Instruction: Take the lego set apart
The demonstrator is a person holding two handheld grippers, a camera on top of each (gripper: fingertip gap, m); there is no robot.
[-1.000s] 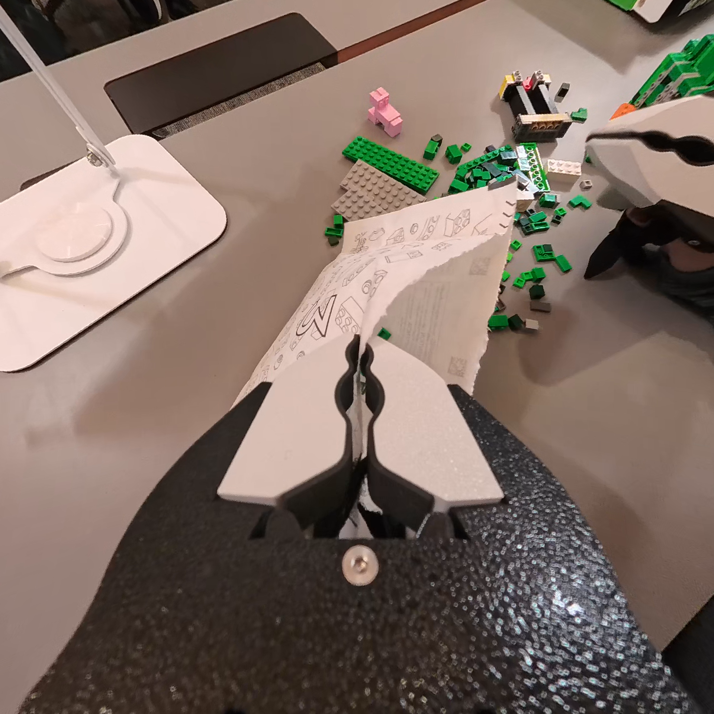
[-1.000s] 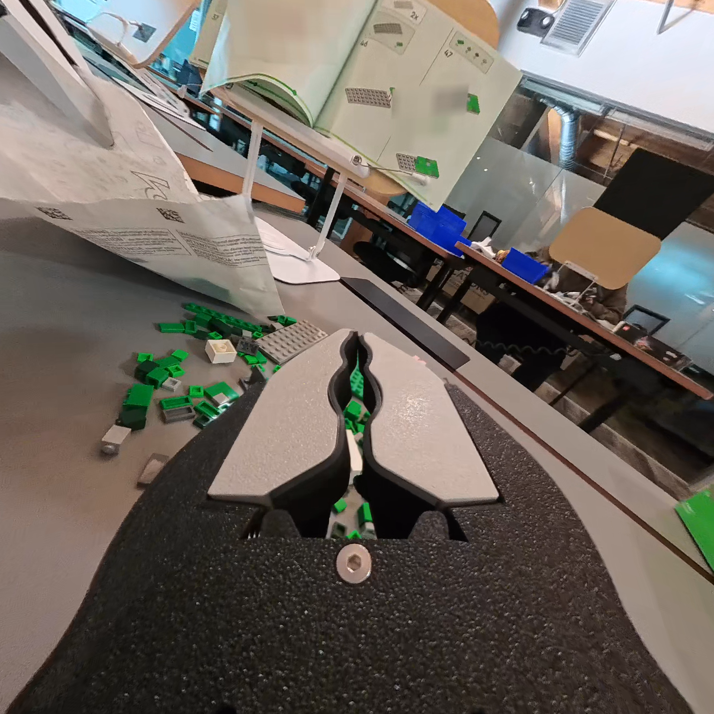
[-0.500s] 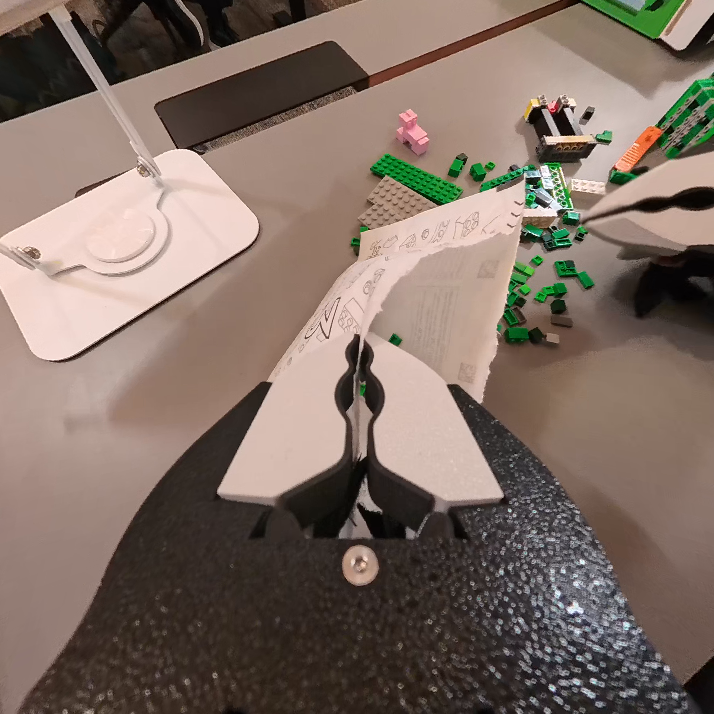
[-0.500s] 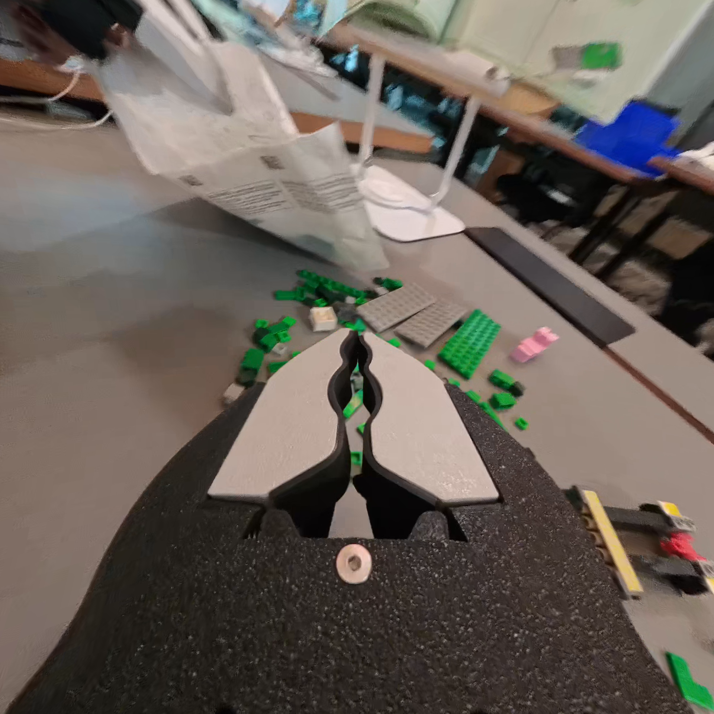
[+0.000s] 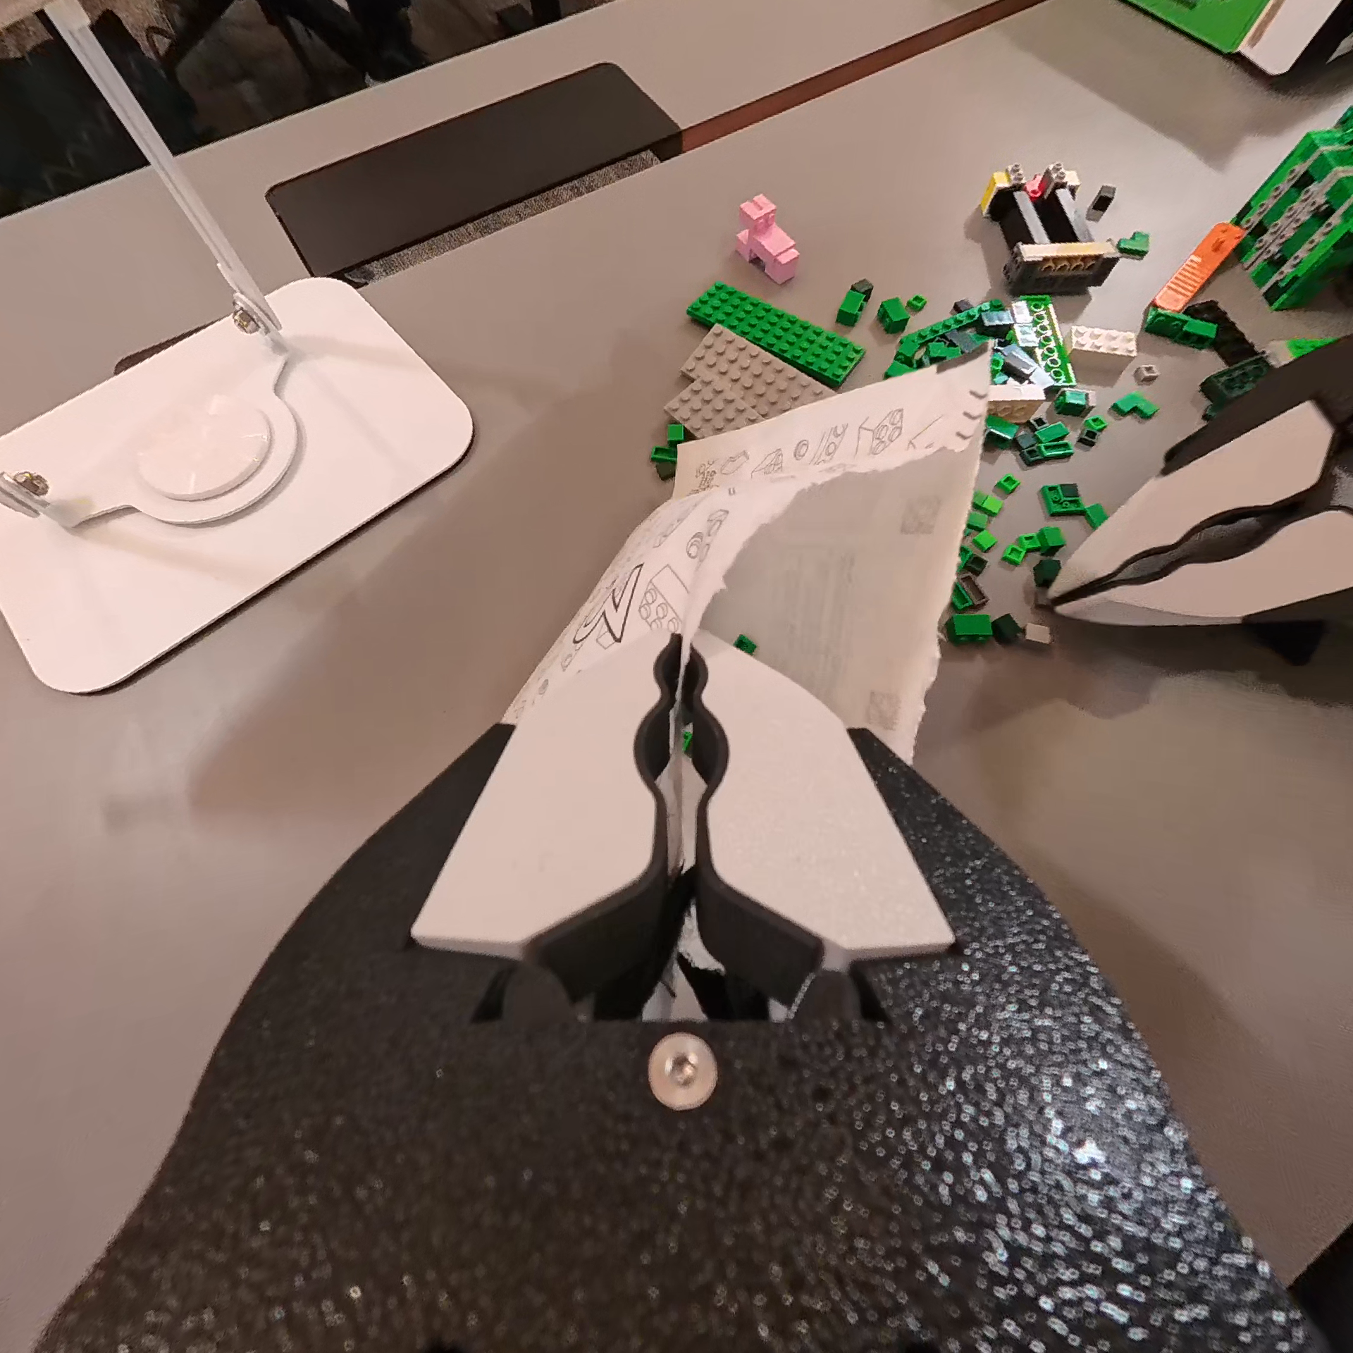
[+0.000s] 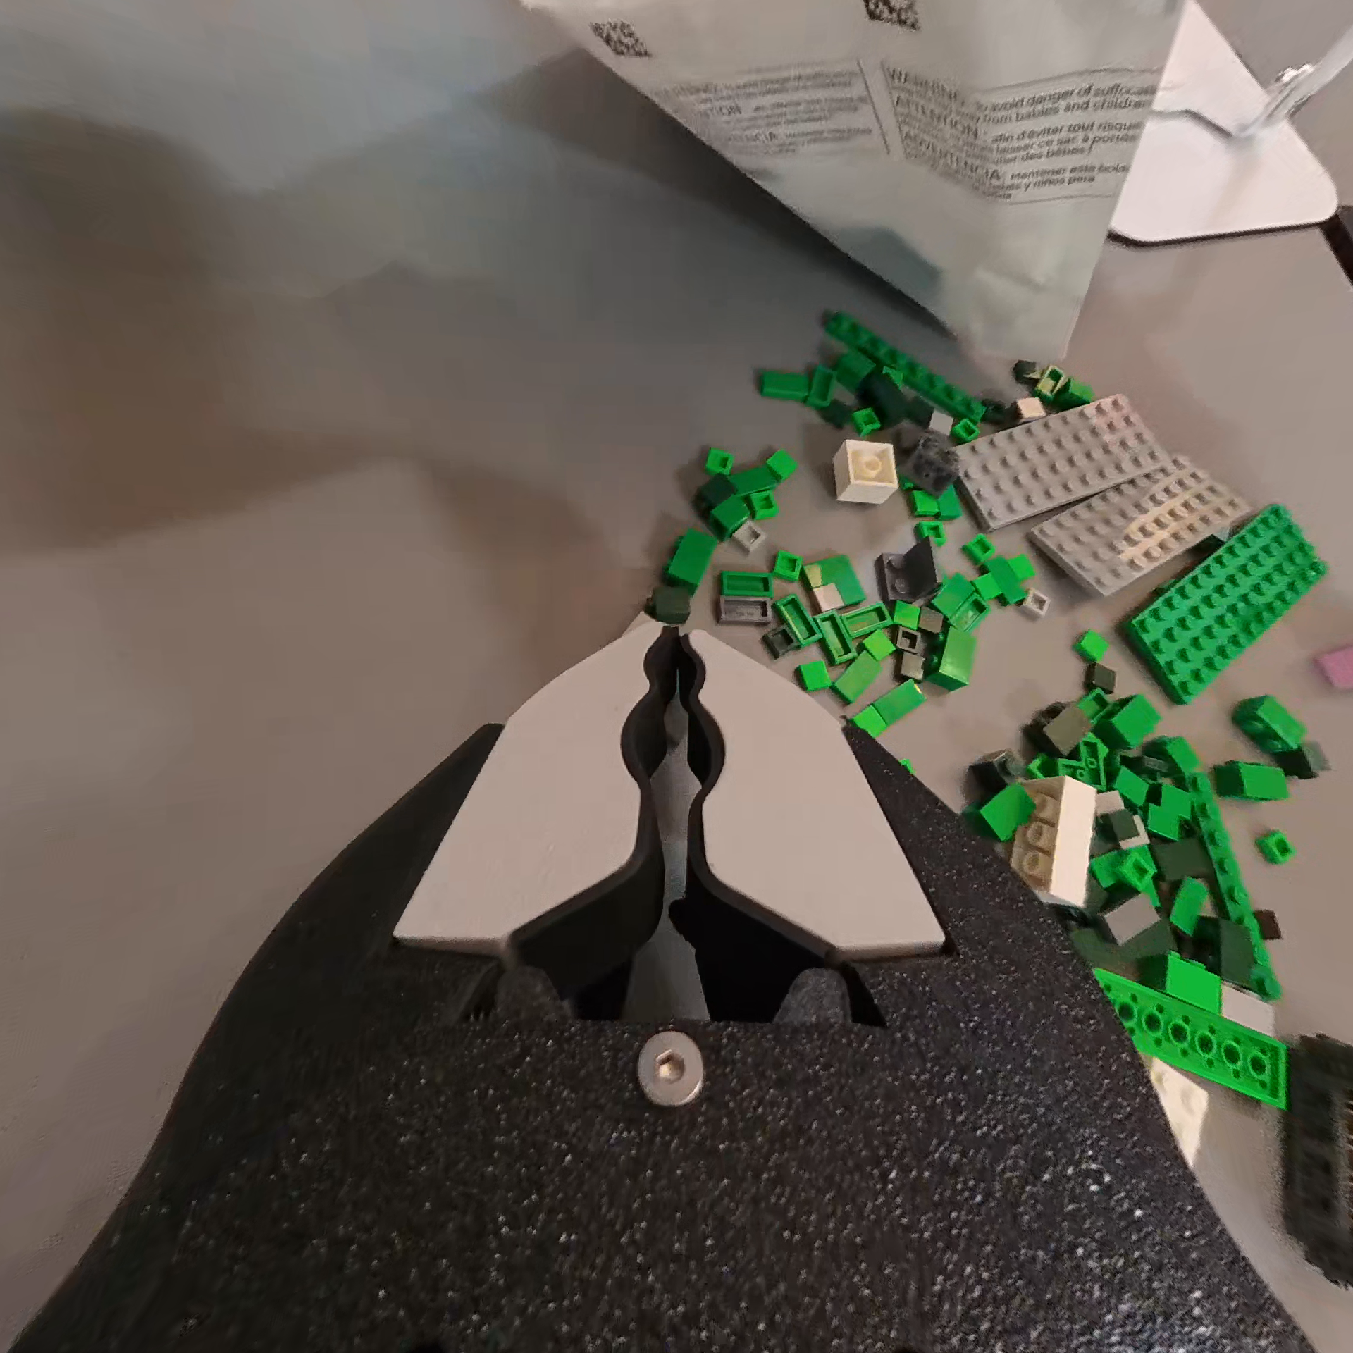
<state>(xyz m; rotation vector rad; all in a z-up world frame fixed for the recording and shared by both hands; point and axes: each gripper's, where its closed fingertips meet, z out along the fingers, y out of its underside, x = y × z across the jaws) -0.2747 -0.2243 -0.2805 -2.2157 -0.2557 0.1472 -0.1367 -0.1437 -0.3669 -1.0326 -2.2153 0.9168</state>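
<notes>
My left gripper (image 5: 677,648) is shut on a torn white paper bag (image 5: 827,527) and holds it above the grey table. The bag's open end hangs over loose green lego pieces (image 5: 1025,468). My right gripper (image 6: 672,633) is shut and empty, its tips low over the table next to a small dark green piece (image 6: 670,604) at the edge of the loose pieces (image 6: 864,630). It also shows in the left wrist view (image 5: 1054,597), right of the bag. The bag (image 6: 952,146) hangs above the pieces in the right wrist view. A green built model (image 5: 1310,212) stands at the far right.
A green plate (image 5: 772,344), grey plates (image 5: 739,384), a pink figure (image 5: 765,249), a black sub-assembly (image 5: 1047,227) and an orange separator tool (image 5: 1197,274) lie beyond the bag. A white stand base (image 5: 205,454) sits left. A white brick (image 6: 866,471) lies among the pieces. The left gripper's tips are roughly 20 cm from the right gripper's. The left gripper is farther from the white brick (image 6: 866,471), some 15 cm, than the right, some 9 cm.
My right gripper has tilted down from facing the room to the loose pieces on the table. My left gripper still holds the bag and has pulled back a little.
</notes>
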